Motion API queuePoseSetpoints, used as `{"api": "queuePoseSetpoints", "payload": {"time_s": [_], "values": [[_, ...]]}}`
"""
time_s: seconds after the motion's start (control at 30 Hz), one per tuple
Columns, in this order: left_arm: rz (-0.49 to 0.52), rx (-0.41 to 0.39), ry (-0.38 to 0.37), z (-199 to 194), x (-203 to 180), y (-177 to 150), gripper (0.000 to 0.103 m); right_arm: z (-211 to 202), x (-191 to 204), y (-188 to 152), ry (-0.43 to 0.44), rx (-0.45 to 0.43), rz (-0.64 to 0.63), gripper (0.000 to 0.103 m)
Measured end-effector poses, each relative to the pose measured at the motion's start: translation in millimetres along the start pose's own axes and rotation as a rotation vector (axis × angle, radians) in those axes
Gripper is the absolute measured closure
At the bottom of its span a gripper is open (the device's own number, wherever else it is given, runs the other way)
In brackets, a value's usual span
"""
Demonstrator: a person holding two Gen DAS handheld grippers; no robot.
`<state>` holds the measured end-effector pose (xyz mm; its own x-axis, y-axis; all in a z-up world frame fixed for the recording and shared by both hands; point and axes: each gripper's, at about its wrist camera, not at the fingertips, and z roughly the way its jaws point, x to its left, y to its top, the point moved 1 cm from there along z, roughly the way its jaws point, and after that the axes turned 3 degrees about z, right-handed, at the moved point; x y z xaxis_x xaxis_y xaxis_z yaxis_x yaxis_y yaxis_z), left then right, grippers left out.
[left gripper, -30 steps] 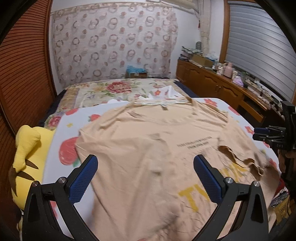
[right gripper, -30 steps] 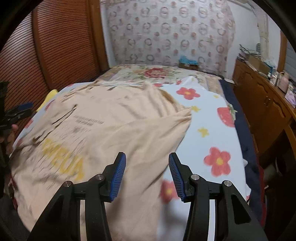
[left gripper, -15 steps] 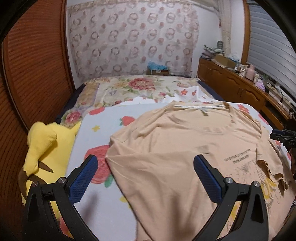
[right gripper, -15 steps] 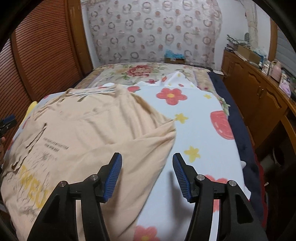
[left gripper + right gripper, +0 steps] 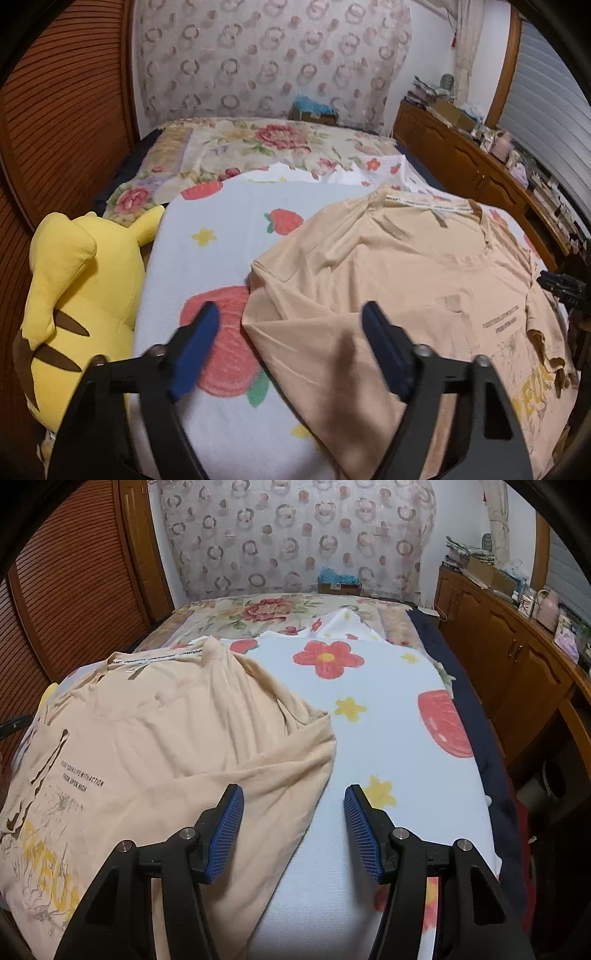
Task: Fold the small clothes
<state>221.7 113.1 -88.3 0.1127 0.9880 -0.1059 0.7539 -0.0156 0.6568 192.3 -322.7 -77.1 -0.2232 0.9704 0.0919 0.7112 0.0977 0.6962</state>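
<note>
A peach T-shirt point(image 5: 406, 295) with black print and yellow letters lies face up on the bed, collar at the far end. My left gripper point(image 5: 288, 350) hovers over its left sleeve. The jaws are closing, with the sleeve's edge below the gap and neither pad pressing on it. My right gripper point(image 5: 294, 830) stands open over the T-shirt point(image 5: 166, 746) at its right sleeve, whose edge runs under the gap. The left pad is above cloth and the right pad above the sheet. Part of the right gripper point(image 5: 561, 288) shows at the right edge of the left wrist view.
A white sheet point(image 5: 388, 738) with strawberries and flowers covers the bed. A yellow plush toy point(image 5: 74, 295) lies along its left side by the louvred wooden wall point(image 5: 55, 129). Wooden cabinets point(image 5: 517, 657) line the right. A floral quilt point(image 5: 258, 147) lies at the far end.
My left gripper has slid left from the shirt's middle to its left sleeve, and its jaws have narrowed. My right gripper has moved right to the right sleeve's edge, its jaws a little wider.
</note>
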Motion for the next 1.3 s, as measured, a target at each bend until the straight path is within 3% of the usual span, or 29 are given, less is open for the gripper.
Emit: {"api": "queuePoseSetpoints", "payload": {"time_s": [0.37, 0.5, 0.63, 0.73, 0.8, 0.87, 0.93, 1.3], "values": [[-0.006, 0.054, 0.025, 25.8, 10.6, 10.6, 0.043, 3.2, -2.2, 1.4, 0.000, 0.001, -0.001, 0.044], [0.008, 0.061, 0.012, 26.9, 9.9, 11.9, 0.069, 7.5, -5.2, 6.2, -0.006, 0.014, -0.009, 0.044], [0.015, 0.070, 0.013, 28.9, 10.8, 15.2, 0.081, 13.8, -6.8, 15.6, -0.003, 0.040, -0.019, 0.044], [0.001, 0.065, -0.005, 29.0, 11.7, 16.0, 0.095, 17.5, -9.7, 22.1, -0.014, 0.051, -0.022, 0.044], [-0.001, 0.059, -0.008, 26.7, 10.6, 15.5, 0.099, 20.5, -11.2, 26.7, -0.015, 0.055, -0.017, 0.050], [0.000, 0.040, -0.028, 19.9, 6.6, 14.7, 0.100, 22.8, -9.6, 30.7, -0.011, 0.056, -0.026, 0.063], [0.007, 0.013, -0.051, 9.8, 0.5, 14.3, 0.100, 24.6, -4.5, 33.1, 0.011, 0.058, -0.044, 0.094], [0.034, -0.182, -0.128, -77.9, -29.3, 12.9, 0.100, -32.4, 28.7, 31.6, 0.132, -0.055, -0.105, 0.097]]}}
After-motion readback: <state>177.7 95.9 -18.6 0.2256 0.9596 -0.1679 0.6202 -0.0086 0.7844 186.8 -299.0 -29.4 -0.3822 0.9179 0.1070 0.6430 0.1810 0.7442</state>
